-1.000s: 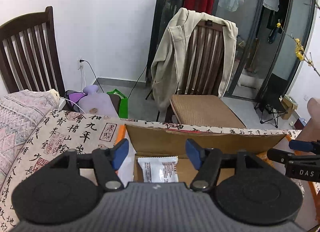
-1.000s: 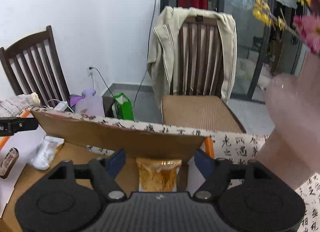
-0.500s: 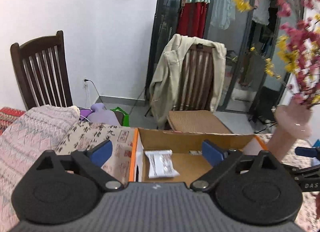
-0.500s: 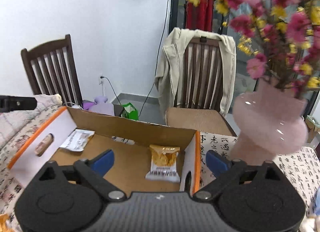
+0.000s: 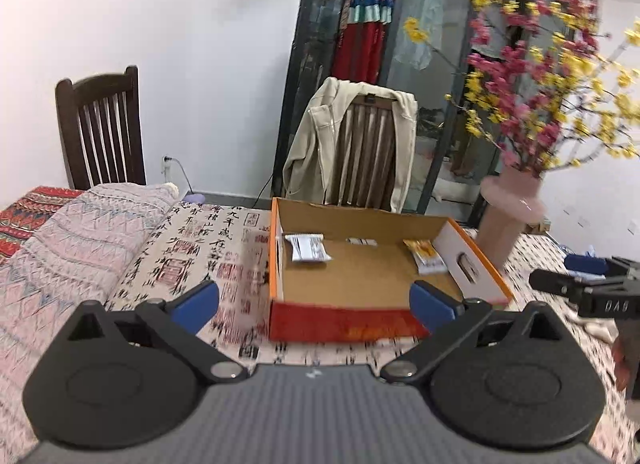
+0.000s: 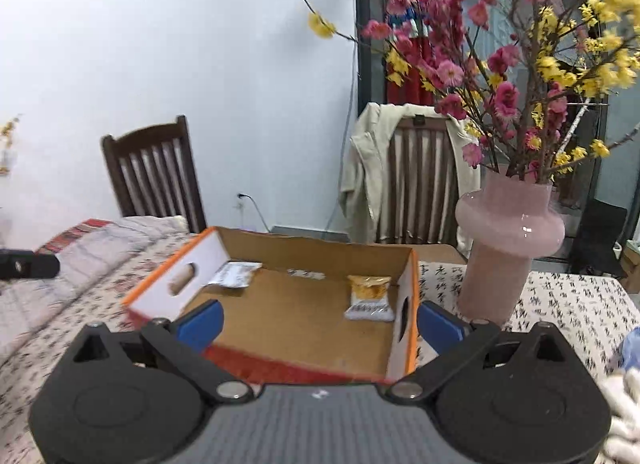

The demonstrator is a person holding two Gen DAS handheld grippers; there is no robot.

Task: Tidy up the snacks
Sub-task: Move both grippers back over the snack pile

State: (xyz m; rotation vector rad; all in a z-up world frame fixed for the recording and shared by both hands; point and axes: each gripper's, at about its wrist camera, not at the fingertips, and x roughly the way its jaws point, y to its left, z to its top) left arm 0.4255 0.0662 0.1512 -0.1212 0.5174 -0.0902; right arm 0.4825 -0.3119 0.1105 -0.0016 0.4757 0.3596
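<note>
On the left we see our left gripper [image 5: 314, 300] with its fingers opening wide and nothing between them. Just beyond it the cardboard box [image 5: 352, 328] sits on the desk [image 5: 224, 264], holding a white packet [image 5: 308, 250] at its left end, a small packet [image 5: 361, 241] by the back wall and a yellow packet [image 6: 370, 296] at its right. Our right gripper [image 6: 320, 324] is likewise opening, empty. We judge three snacks are boxed; any still outside are not visible.

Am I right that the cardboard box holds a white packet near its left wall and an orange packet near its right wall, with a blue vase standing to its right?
Not quite: the vase is pink, not blue, as the right wrist view shows. The rest holds: the white packet lies near the left wall of the cardboard box and the orange packet near its right wall.
</note>
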